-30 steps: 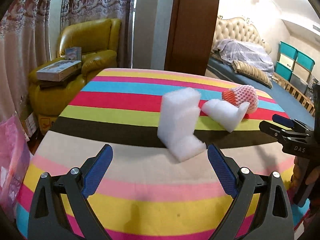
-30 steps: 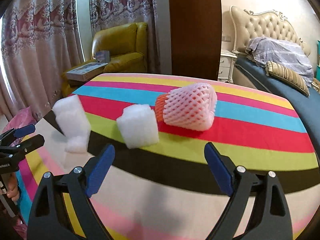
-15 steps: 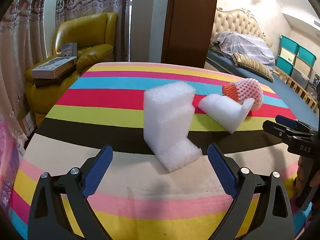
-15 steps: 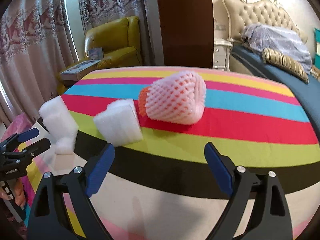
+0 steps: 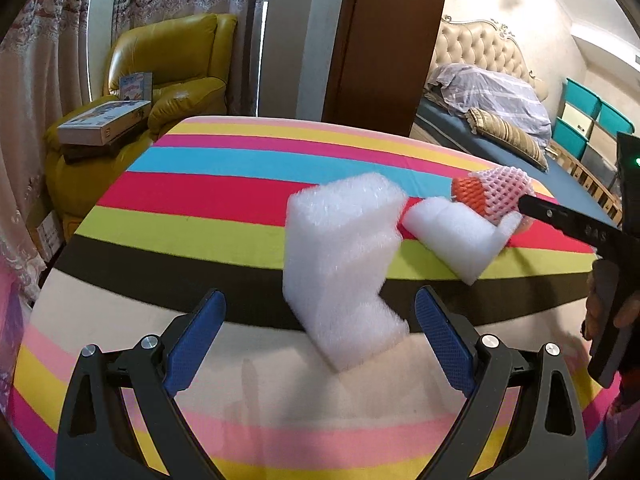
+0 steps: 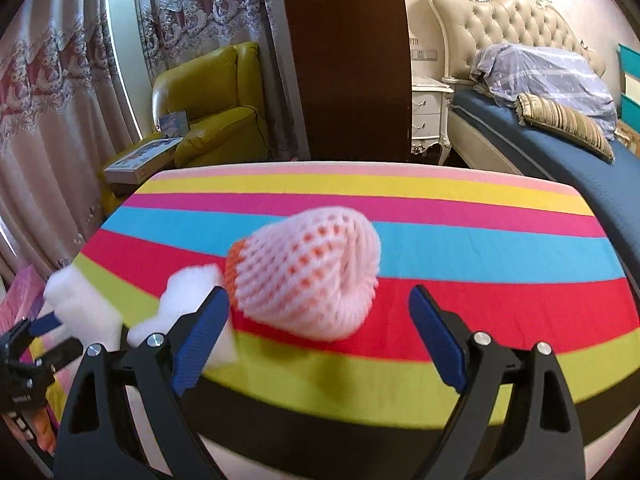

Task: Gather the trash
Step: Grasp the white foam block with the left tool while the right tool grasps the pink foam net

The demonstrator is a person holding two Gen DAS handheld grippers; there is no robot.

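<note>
Foam is what you face: three scraps lie on the striped surface (image 5: 168, 216), all around one landmark, the stepped white foam block (image 5: 340, 264). Your left gripper (image 5: 320, 340) points down at that block with its jaws spread wide and nothing between them, likely so they can straddle its broad sides. Just beyond the block lies a smaller white foam piece (image 5: 456, 236), and touching that piece's far side sits the pink net sleeve over something orange (image 6: 308, 276). Your right gripper (image 6: 320, 328) hangs over the sleeve, equally wide and empty, probably because the soft sleeve is bulky.
</note>
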